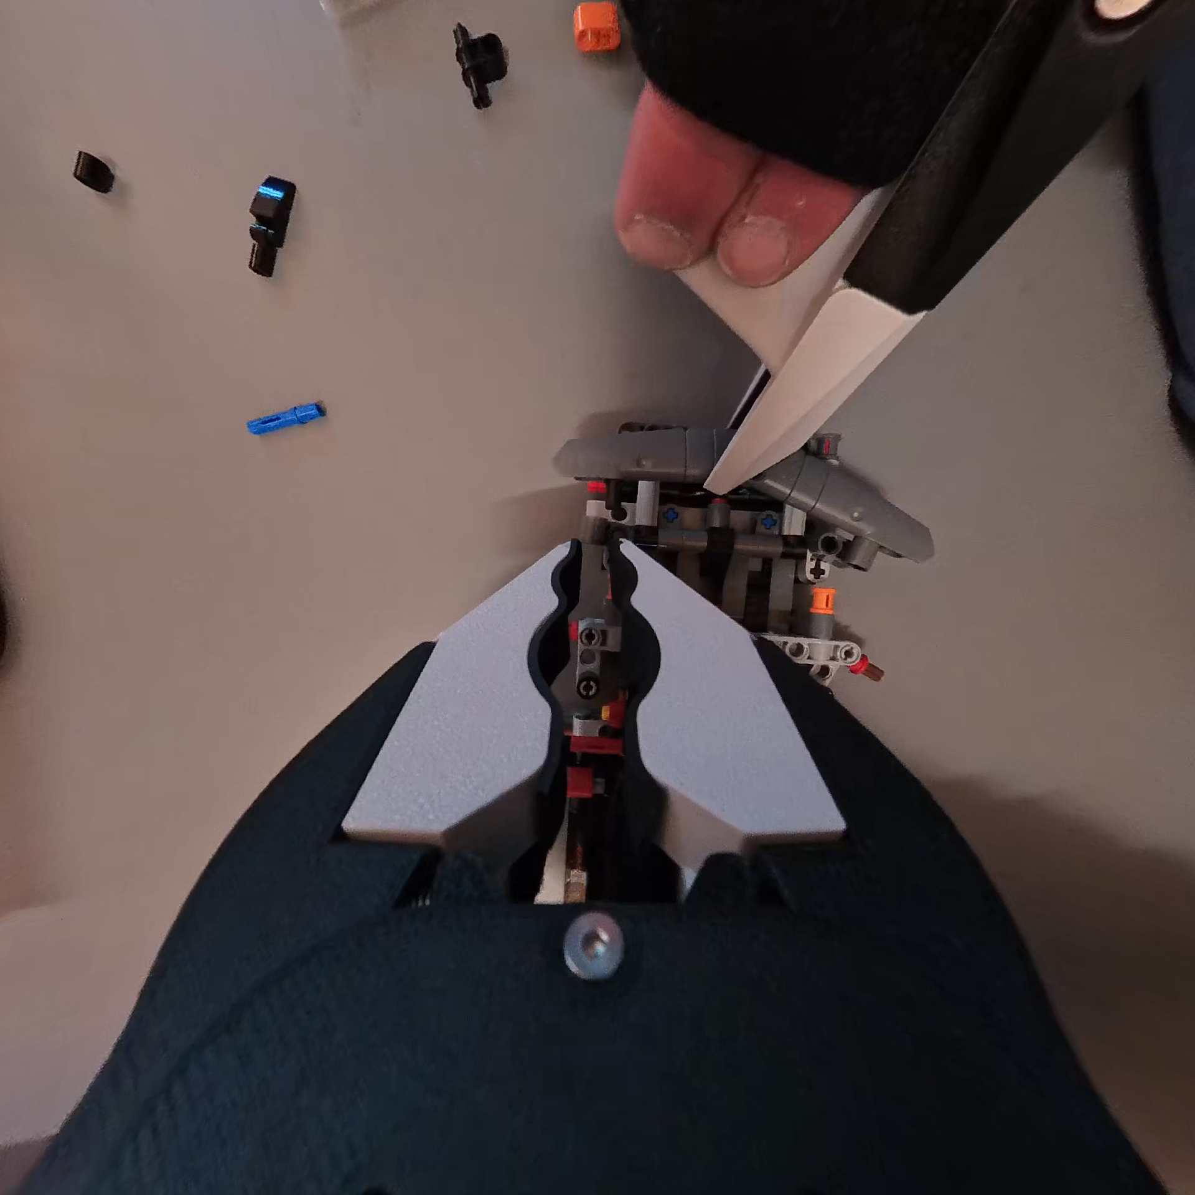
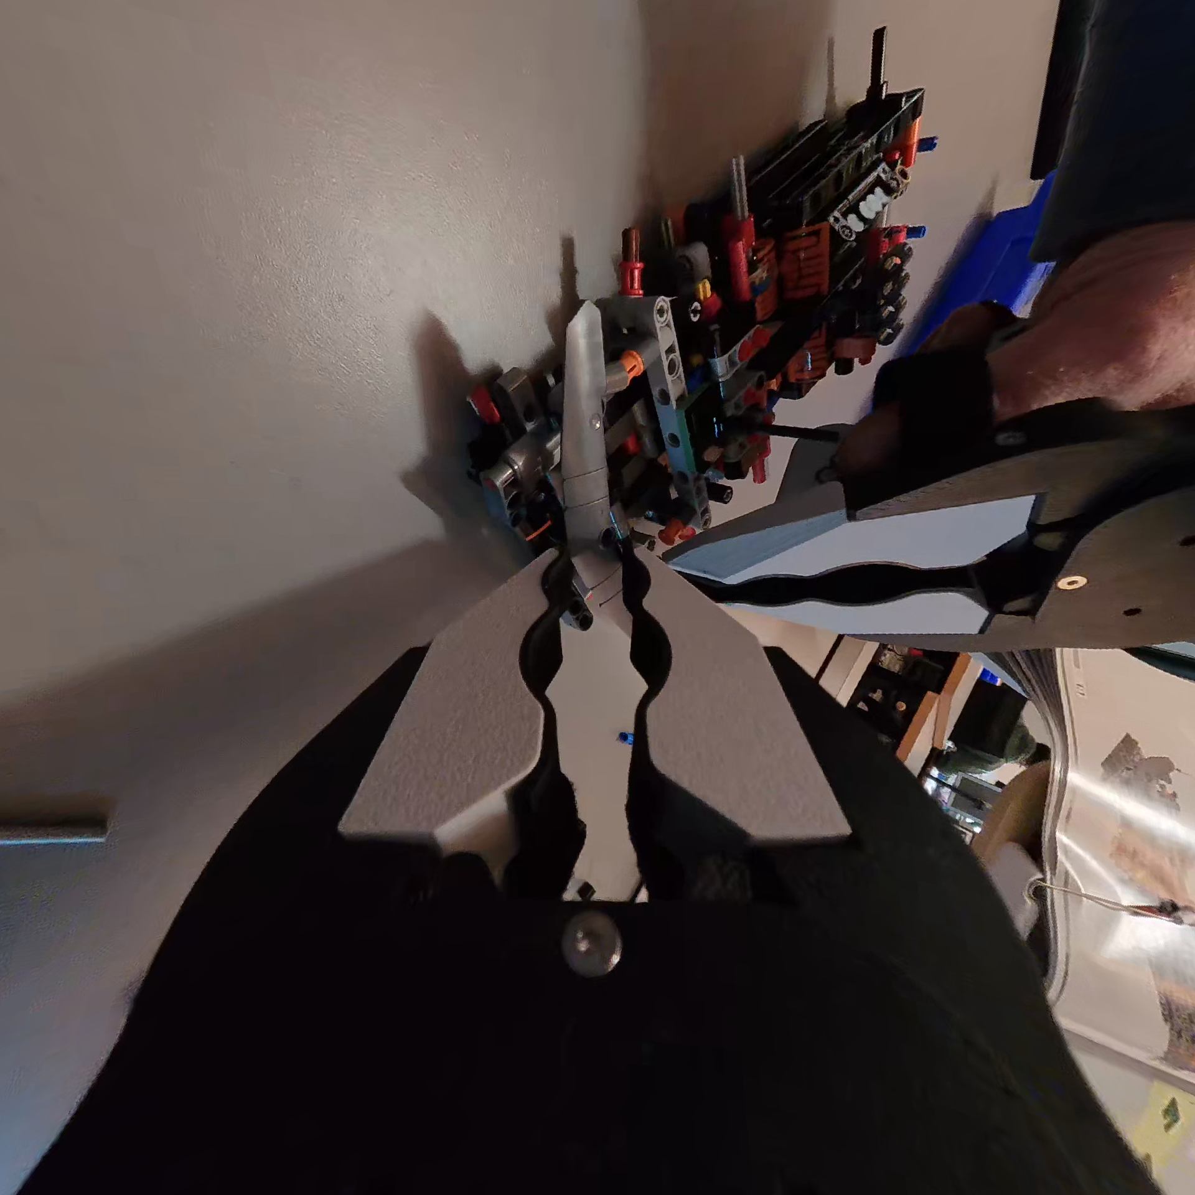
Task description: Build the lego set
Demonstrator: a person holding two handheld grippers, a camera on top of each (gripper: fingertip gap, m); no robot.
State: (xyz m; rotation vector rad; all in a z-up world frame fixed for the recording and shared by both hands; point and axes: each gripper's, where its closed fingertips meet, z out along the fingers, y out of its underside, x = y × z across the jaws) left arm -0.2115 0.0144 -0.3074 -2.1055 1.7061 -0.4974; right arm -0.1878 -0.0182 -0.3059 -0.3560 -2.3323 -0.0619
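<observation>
Grey table (image 1: pixel 194 582) bears the lego model (image 1: pixel 743 543), whose dark beam is clamped in the left gripper (image 1: pixel 598 549) and grey curved panel pinched by the right gripper (image 2: pixel 592 562).

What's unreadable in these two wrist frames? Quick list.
- Left wrist view: the left tool covers the near half of the grey, black and red lego model; its base is hidden.
- Left wrist view: the right tool hides its own contact point on the grey curved panel.
- Right wrist view: the right tool hides the panel's lower end.
- Right wrist view: the small blue pin is too small to identify.
</observation>
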